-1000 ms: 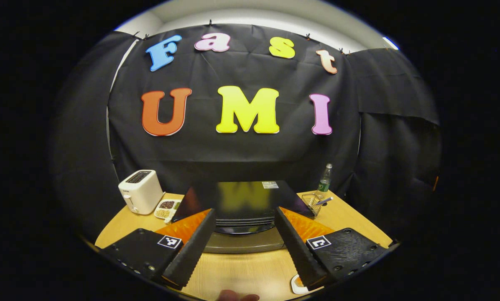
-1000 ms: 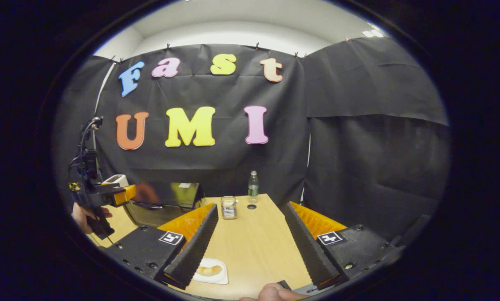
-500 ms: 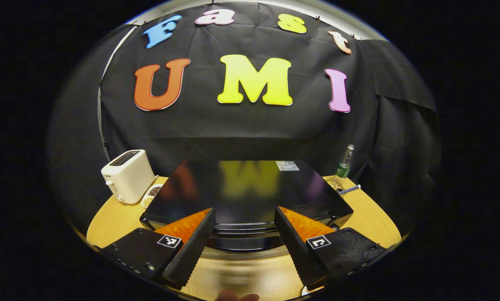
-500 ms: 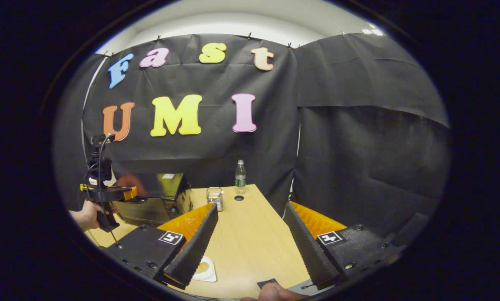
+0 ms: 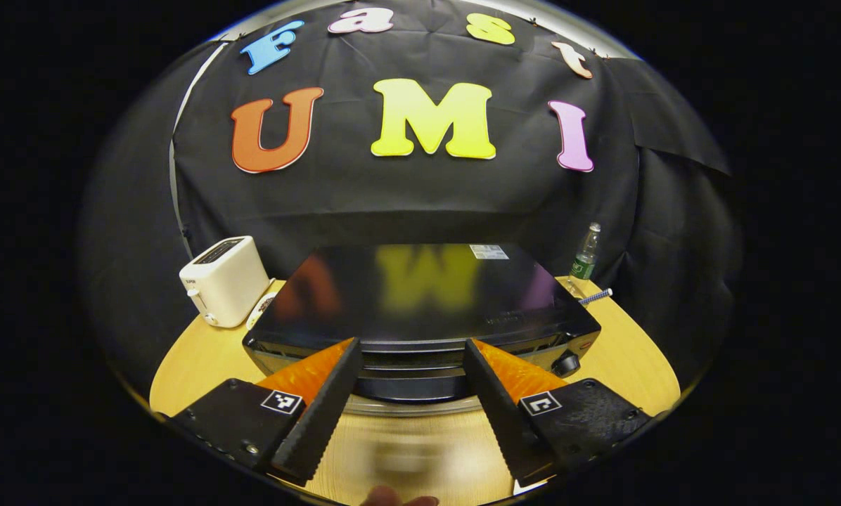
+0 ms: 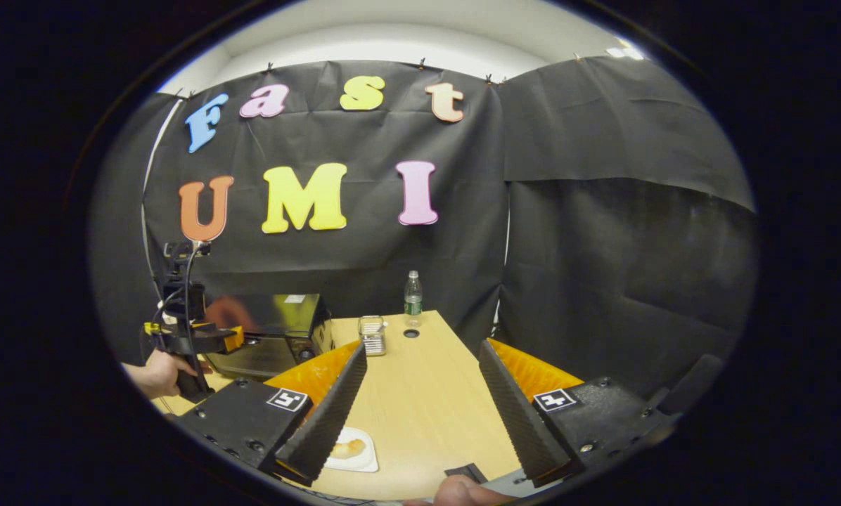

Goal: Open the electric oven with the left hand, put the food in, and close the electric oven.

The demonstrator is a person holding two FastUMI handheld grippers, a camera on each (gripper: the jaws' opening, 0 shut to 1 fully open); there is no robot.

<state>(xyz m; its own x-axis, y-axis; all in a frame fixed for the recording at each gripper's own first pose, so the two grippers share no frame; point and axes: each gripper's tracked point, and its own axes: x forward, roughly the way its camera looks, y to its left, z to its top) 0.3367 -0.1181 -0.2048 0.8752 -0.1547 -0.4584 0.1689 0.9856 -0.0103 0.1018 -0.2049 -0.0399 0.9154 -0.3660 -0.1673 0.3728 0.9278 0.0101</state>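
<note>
The black electric oven point(image 5: 420, 295) stands in the middle of the table with its door closed. Its dark handle bar point(image 5: 413, 383) runs across the front. My left gripper point(image 5: 412, 346) is open, just in front of the oven's top front edge, its fingers either side of the handle's middle. In the right gripper view, the oven point(image 6: 273, 330) is at the left and a hand holds the left gripper point(image 6: 232, 339) at its front. My right gripper point(image 6: 422, 346) is open over the table with nothing in it. The food, a small bread piece point(image 6: 347, 448), lies on a white plate point(image 6: 364, 460) beside its left finger.
A white toaster point(image 5: 225, 280) stands left of the oven with a small dish beside it. A green-labelled bottle point(image 6: 412, 299) and a wire basket point(image 6: 373, 335) sit at the back of the wooden table point(image 6: 420, 407). A knob point(image 5: 566, 363) sits at the oven's right front.
The left gripper has moved in toward the oven, which now looms larger, its handle between the fingers. The right gripper shifted slightly and stayed open.
</note>
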